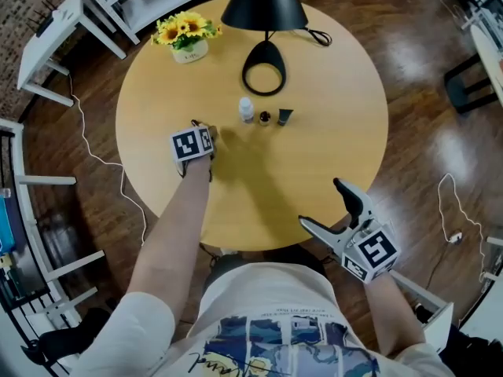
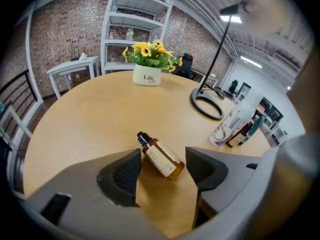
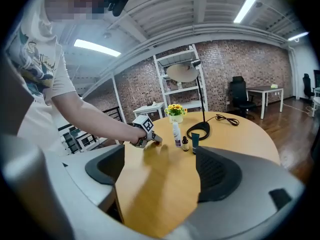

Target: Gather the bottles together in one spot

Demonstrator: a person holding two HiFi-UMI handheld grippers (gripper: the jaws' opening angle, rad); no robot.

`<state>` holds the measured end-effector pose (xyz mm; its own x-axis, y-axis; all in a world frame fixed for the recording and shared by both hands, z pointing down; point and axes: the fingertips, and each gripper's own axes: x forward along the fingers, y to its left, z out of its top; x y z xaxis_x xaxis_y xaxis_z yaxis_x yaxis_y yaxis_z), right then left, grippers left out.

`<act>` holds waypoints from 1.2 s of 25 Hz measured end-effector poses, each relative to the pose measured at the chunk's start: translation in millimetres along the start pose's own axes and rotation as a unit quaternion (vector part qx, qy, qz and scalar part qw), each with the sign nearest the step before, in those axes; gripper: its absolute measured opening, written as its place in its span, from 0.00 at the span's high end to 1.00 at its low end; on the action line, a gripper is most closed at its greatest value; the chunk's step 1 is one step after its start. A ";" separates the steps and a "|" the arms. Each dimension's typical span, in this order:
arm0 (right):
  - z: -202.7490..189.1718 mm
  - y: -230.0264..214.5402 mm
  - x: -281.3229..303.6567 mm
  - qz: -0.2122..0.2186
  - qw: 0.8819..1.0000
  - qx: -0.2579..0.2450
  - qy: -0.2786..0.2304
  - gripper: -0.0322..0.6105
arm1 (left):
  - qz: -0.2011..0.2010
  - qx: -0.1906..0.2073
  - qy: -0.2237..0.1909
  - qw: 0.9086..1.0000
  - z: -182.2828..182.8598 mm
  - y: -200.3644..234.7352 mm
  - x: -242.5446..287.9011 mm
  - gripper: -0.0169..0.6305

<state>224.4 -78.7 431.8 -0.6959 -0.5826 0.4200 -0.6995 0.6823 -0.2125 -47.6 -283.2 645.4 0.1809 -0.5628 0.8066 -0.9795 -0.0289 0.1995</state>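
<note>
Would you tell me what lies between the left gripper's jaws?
A small amber bottle, lying on its side on the table, untouched by the open jaws of the left gripper; the left gripper view shows it.

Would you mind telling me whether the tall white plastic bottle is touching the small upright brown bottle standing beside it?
Apart. The head view shows bare wooden tabletop between the tall white plastic bottle and the small upright brown bottle.
</note>
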 end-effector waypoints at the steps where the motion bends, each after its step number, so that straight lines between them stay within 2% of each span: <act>1: -1.9 -1.9 -0.1 0.003 1.000 0.000 0.004 0.27 | 0.011 0.015 0.005 1.000 -0.1 1.6 2.7 0.54; 2: -3.8 -3.6 -0.1 0.006 1.000 0.000 0.007 0.27 | 0.022 0.027 0.010 0.999 -0.9 3.4 5.1 0.54; 4: -6.7 -6.6 1.6 0.011 1.000 0.002 0.011 0.27 | 0.038 0.043 0.021 0.998 -3.8 8.7 8.2 0.69; 7: -7.7 -8.6 6.8 0.017 1.000 0.000 0.015 0.27 | 0.028 0.057 0.026 0.998 -5.0 11.6 9.3 0.74; 11: -3.9 -10.1 10.1 0.021 1.000 0.000 0.016 0.28 | -0.001 0.057 0.013 0.998 -3.9 9.8 -0.3 0.75; 13: -1.0 -8.0 12.4 0.026 0.999 0.002 0.020 0.30 | -0.026 0.052 -0.002 0.998 -3.6 4.0 -10.0 0.75; 16: 6.6 -1.7 22.7 0.047 0.998 -0.028 0.025 0.30 | -0.079 0.043 -0.029 0.996 -3.1 -7.2 -29.6 0.75; 20: 20.9 16.0 36.2 0.098 0.991 -0.086 0.043 0.31 | -0.167 0.031 -0.065 0.983 -7.4 -26.3 -67.9 0.75; 23: 27.9 33.8 42.4 0.155 0.976 -0.135 0.073 0.34 | -0.245 0.036 -0.083 0.965 -13.9 -45.2 -101.0 0.75; 25: 35.6 44.6 45.9 0.182 0.964 -0.168 0.095 0.43 | -0.302 0.047 -0.094 0.948 -18.1 -60.2 -129.3 0.75; 28: 59.3 57.9 55.6 0.206 0.944 -0.230 0.112 0.60 | -0.394 0.076 -0.109 0.909 -27.0 -81.6 -180.5 0.75; 30: 76.8 73.2 61.9 0.230 0.927 -0.270 0.123 0.62 | -0.458 0.103 -0.119 0.875 -33.4 -96.9 -216.8 0.75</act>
<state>117.6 -98.8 374.5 -0.7957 -0.1032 0.5969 -0.1090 0.9937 0.0265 11.1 -130.8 469.8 0.8990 -0.3803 0.2171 -0.4323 -0.6918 0.5784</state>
